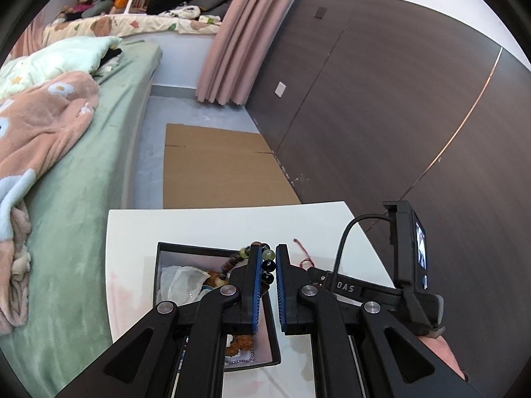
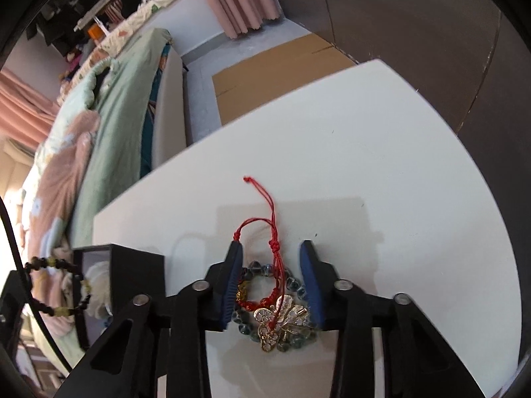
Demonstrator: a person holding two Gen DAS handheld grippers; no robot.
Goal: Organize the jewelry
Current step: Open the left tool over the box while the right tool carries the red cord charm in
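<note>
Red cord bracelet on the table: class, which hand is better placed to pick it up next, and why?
Right. The right tool already straddles the red cord bracelet and brooch, with its jaws not yet pressing. The left tool is shut on a bead bracelet over the box.

Black box (image 1: 212,252): near half hidden behind left gripper's (image 1: 265,255) linkage; contents unclear. Bead bracelet (image 1: 267,265): only a short run shows between jaws. Glass bead bracelet (image 2: 295,283): partly masked by right gripper's (image 2: 270,255) fingers.

2 close, downward claw-mounted views over table (image 1: 205,229)
</note>
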